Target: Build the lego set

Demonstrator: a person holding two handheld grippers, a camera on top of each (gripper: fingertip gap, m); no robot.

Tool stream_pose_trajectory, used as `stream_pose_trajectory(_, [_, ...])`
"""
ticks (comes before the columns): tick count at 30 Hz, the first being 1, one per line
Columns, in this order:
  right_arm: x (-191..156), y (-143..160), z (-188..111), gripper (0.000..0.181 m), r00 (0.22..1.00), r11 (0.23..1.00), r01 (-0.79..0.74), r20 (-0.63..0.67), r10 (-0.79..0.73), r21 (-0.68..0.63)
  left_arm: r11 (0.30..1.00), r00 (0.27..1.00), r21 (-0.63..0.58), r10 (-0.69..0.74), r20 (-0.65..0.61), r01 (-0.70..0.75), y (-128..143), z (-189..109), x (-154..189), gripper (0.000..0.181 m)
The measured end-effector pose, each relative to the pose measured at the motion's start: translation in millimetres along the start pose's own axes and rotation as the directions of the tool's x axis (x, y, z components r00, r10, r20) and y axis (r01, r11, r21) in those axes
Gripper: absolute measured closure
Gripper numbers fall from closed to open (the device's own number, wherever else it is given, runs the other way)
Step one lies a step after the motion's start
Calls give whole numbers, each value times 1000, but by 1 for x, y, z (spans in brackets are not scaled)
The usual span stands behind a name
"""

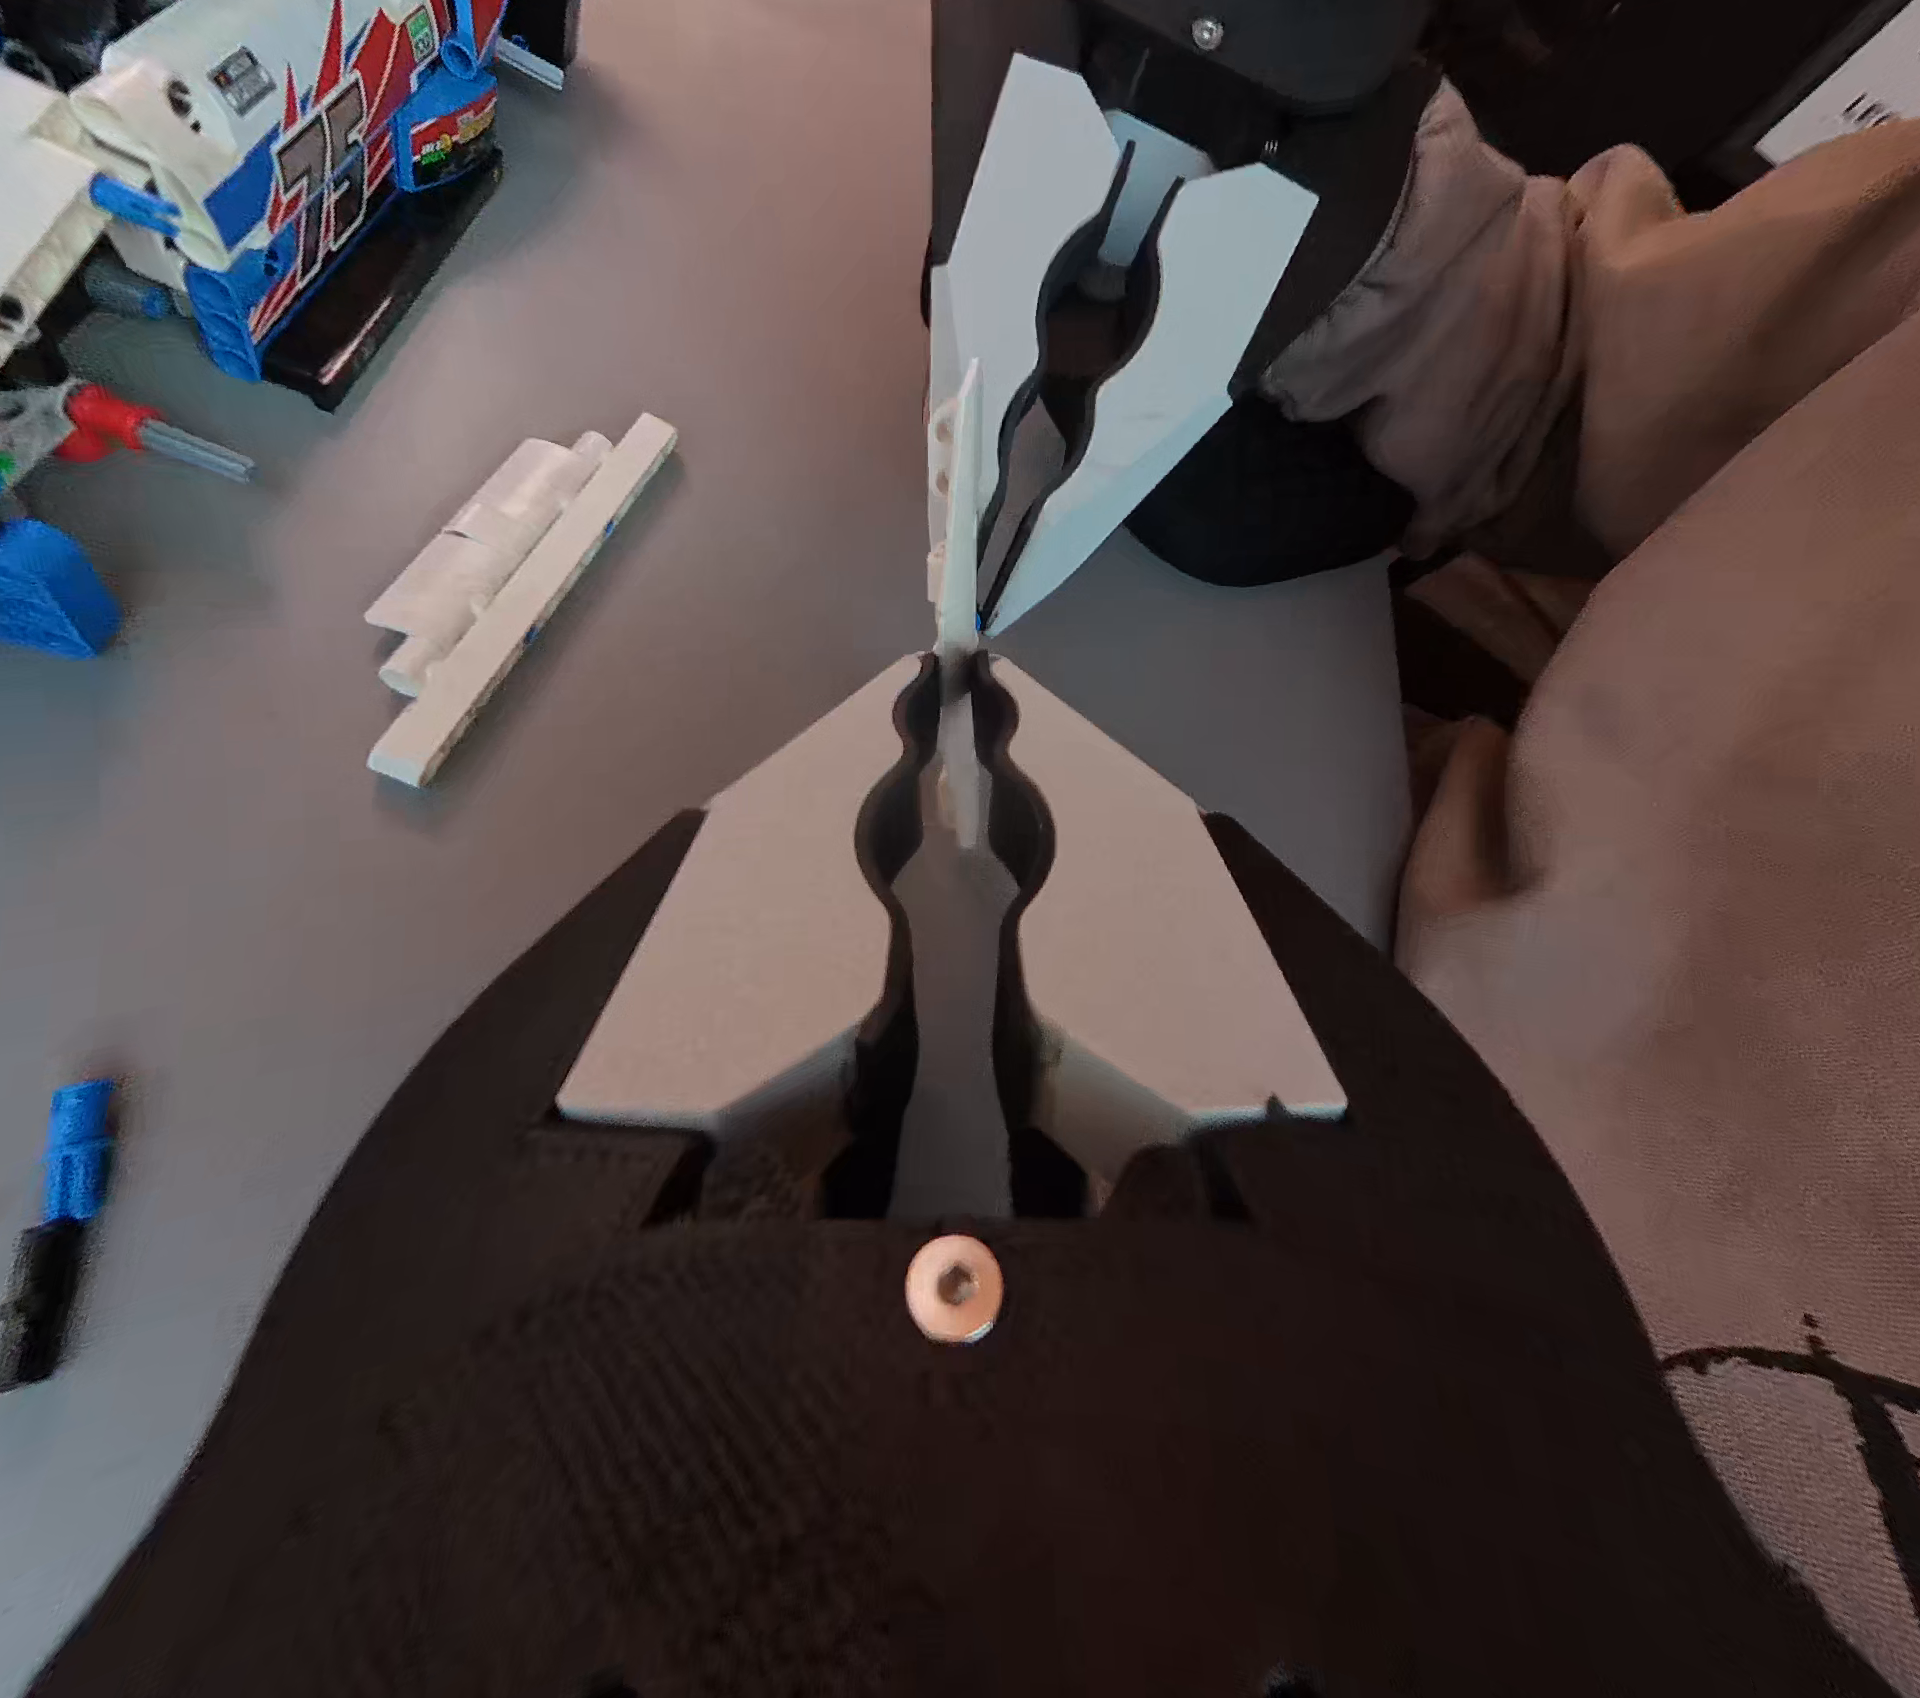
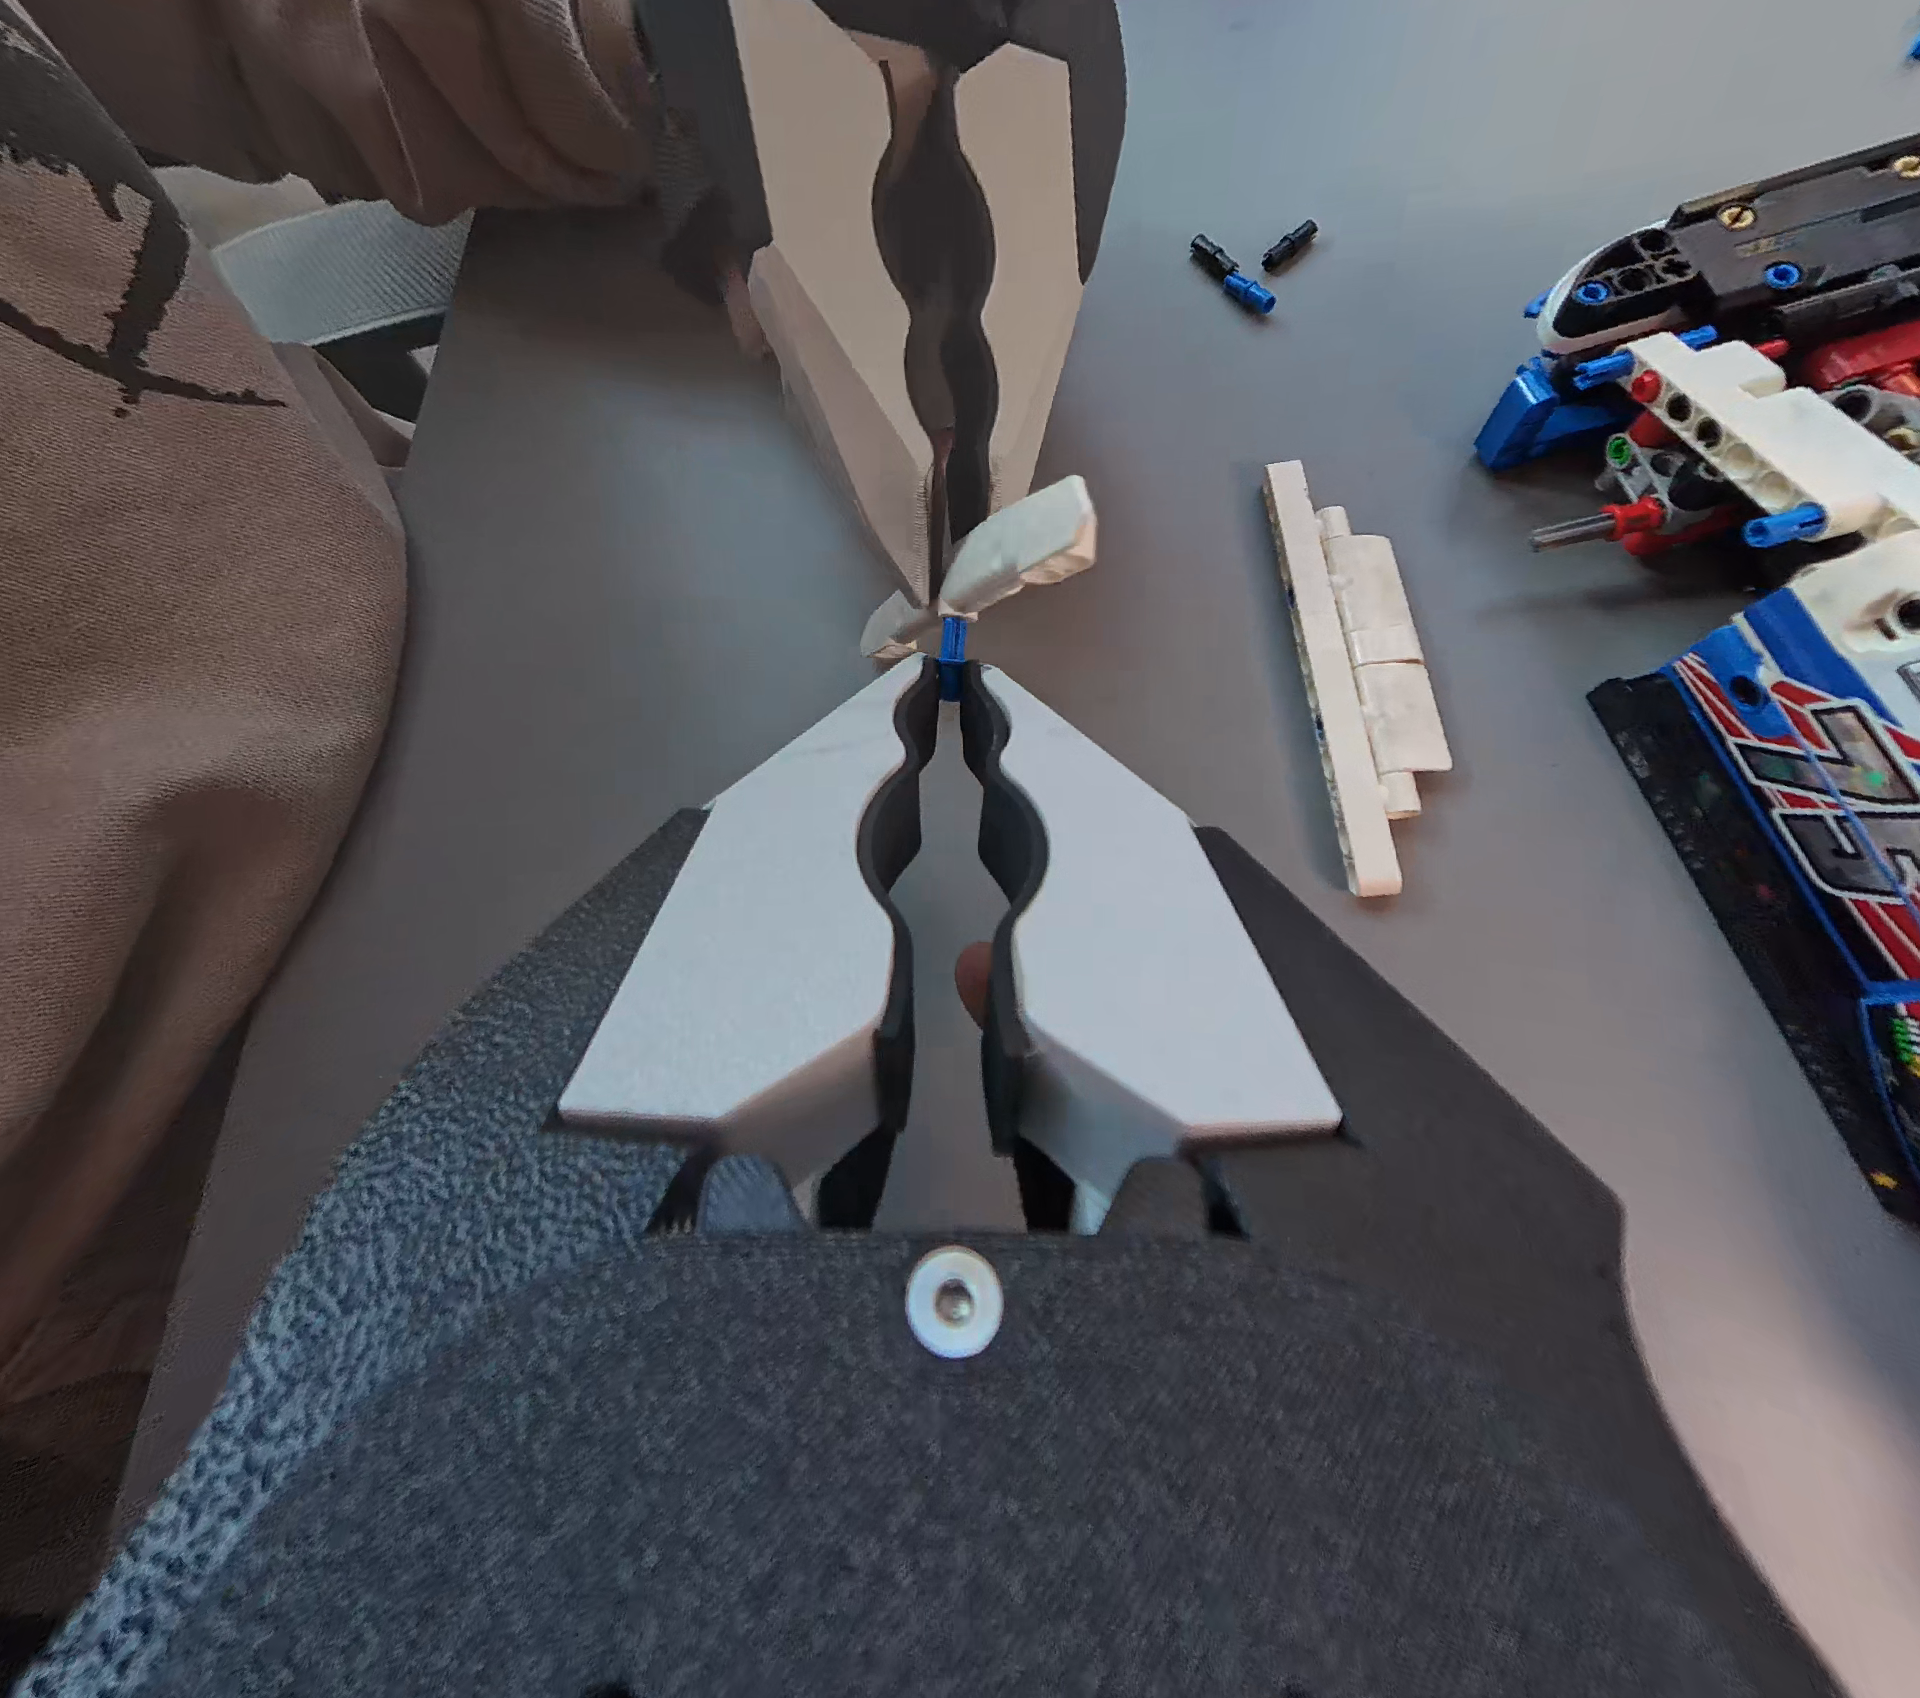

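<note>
The left gripper (image 1: pixel 954 661) is closed on a white flat piece (image 1: pixel 958 526) – the right gripper (image 2: pixel 948 669) pinches a small blue pin (image 2: pixel 952 661) touching that piece, above the grey counter (image 1: pixel 727 246). A white assembly (image 2: pixel 1351 682) and the car model (image 1: pixel 260 121) lie beside.

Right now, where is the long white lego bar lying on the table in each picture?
Left wrist view: the long white bar lies left of centre, slanted, below the race car.
Right wrist view: it lies right of centre, beside the car.
Shared landmark: the blue, white and red race car.
</note>
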State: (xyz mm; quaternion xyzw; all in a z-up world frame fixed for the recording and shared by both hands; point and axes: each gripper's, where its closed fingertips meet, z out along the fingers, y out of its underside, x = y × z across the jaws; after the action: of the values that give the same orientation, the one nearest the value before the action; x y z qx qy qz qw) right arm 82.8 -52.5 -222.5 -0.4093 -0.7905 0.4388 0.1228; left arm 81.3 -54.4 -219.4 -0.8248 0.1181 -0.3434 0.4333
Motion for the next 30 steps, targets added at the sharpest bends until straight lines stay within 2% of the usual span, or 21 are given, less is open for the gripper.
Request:
stream_pose_trajectory(2, [-2,0,-1,180,1000,1000,-2,9,2,-3,996,996,9,-84,-42,85,0,0,0,177])
stream_pose_trajectory(7, [-2,4,1,180,1000,999,-19,11,20,-31,981,972,21,-190,-137,195,-2,1,6,177])
stream_pose_trajectory(25, [-5,8,-1,180,999,998,-38,23,39,-55,983,977,-11,-181,-113,181,4,6,4,178])
stream_pose_trajectory(30, [-5,12,1,180,998,996,-50,24,52,-78,998,998,-39,-42,-37,40,7,8,4,177])
